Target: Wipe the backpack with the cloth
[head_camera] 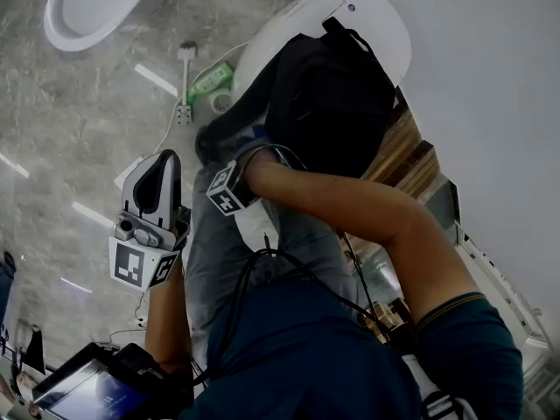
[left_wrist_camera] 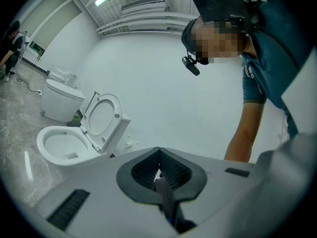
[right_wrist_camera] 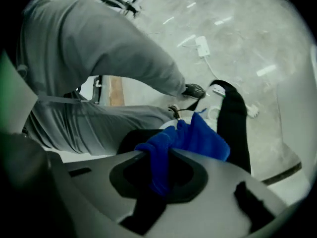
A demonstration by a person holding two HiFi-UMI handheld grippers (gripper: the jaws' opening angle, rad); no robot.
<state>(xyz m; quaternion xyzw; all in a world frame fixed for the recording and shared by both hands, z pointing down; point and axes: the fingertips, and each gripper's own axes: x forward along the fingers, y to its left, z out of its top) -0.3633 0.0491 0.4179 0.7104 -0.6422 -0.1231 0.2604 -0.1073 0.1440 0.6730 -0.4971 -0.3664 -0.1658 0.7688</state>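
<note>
A black backpack [head_camera: 332, 94] lies on the closed lid of a white toilet [head_camera: 376, 16] in the head view. My right gripper [right_wrist_camera: 158, 155] is shut on a blue cloth [right_wrist_camera: 198, 135], which bunches out past its jaws beside a black backpack strap [right_wrist_camera: 232, 125]. In the head view that gripper [head_camera: 249, 160] sits at the backpack's lower left edge, its jaws mostly hidden. My left gripper [head_camera: 162, 160] is held apart to the left, over the floor, pointing away from the backpack. In its own view the left gripper [left_wrist_camera: 158, 165] is shut with nothing between the pads.
A green bottle [head_camera: 210, 81] and a white power strip [head_camera: 182, 112] lie on the marble floor beside the toilet. Wooden boards [head_camera: 407, 147] stand at its right. An open toilet [left_wrist_camera: 74, 138] and another behind it [left_wrist_camera: 59, 100] stand along the white wall. The person's grey trouser legs [right_wrist_camera: 99, 48] are close.
</note>
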